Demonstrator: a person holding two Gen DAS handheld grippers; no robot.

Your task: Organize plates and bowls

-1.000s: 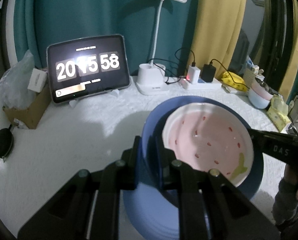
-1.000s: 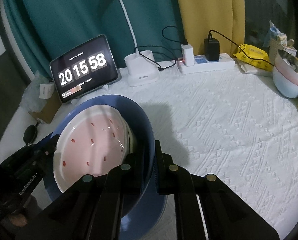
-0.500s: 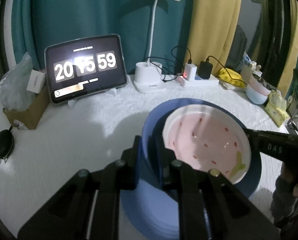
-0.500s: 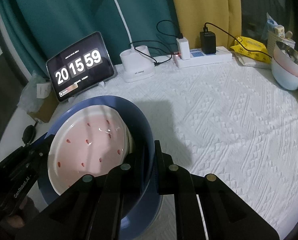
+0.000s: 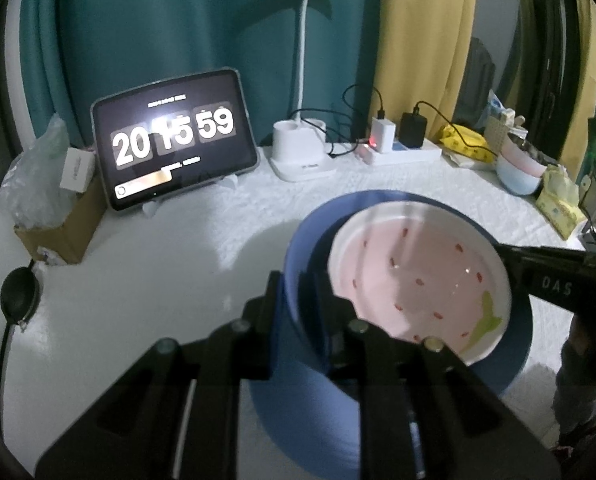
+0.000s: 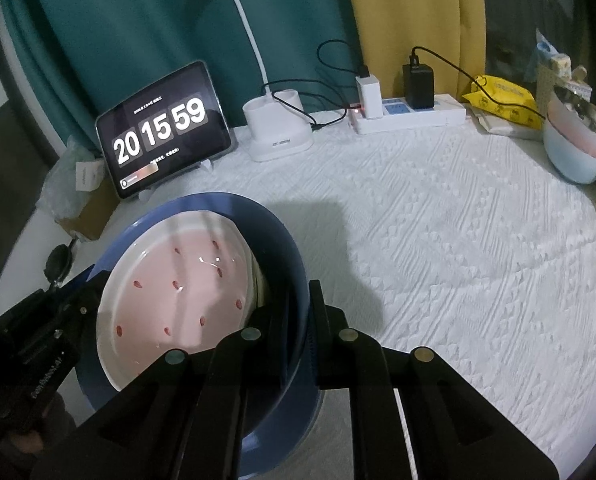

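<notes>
Above the white table (image 6: pixel 458 280), both grippers' jaws pinched the big blue bowl (image 5: pixel 298 264) holding a pink spotted plate (image 5: pixel 414 280). Next, it probably needed gentle lowering.

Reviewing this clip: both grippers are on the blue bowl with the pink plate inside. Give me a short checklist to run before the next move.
1. Left gripper clamped on blue bowl rim: ok.
2. Right gripper clamped on the opposite rim: ok.
3. Pink plate seated inside bowl: ok, though tilted.
4. Bowl clear of the tablecloth: cannot tell.
5. Open tablecloth ahead for set-down: ok.
6. Stacked bowls far from path: ok.
</notes>
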